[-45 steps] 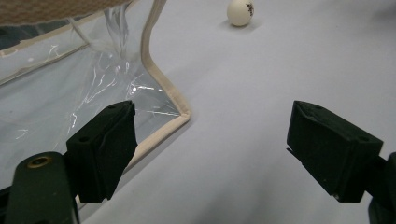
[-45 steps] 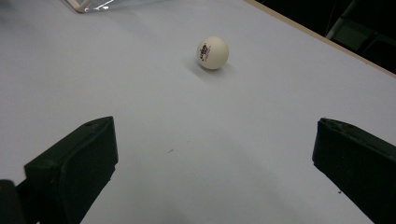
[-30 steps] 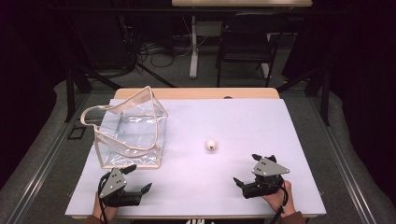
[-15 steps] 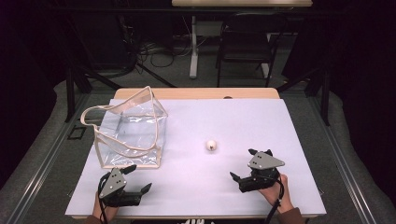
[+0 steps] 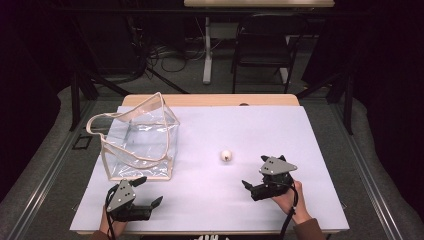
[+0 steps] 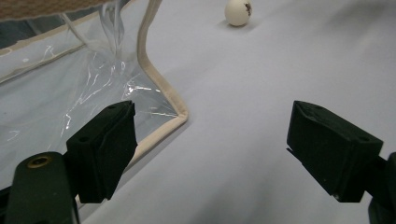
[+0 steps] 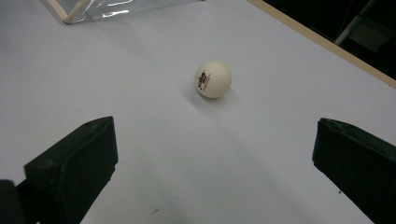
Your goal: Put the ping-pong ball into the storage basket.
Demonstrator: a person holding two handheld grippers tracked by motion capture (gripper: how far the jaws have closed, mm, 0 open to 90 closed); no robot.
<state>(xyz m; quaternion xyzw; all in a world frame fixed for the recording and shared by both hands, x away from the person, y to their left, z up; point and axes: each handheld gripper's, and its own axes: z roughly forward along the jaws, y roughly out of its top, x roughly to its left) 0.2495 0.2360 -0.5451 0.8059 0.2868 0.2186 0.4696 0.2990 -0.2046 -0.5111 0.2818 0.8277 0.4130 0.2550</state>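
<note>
A white ping-pong ball (image 5: 226, 155) with a small printed logo lies on the pale table top (image 5: 280, 130). My right gripper (image 5: 254, 171) is open, a short way to the ball's right and nearer the person. In the right gripper view the ball (image 7: 213, 79) lies ahead of the gripper (image 7: 215, 158), between the lines of its jaws and beyond their tips. A clear plastic bag (image 5: 137, 137) with beige trim stands upright at the left. My left gripper (image 5: 149, 191) is open just in front of the bag's near corner (image 6: 180, 114), empty, with the ball (image 6: 238, 12) far ahead.
The table's wooden far edge (image 5: 210, 100) shows behind the white sheet. A black chair (image 5: 265, 45) and cables lie on the floor beyond the table. The bag's loop handle (image 5: 100, 125) sticks out to the left.
My right gripper has moved to the left and a little away from the person, closer to the ball. The left gripper, ball and bag have stayed put.
</note>
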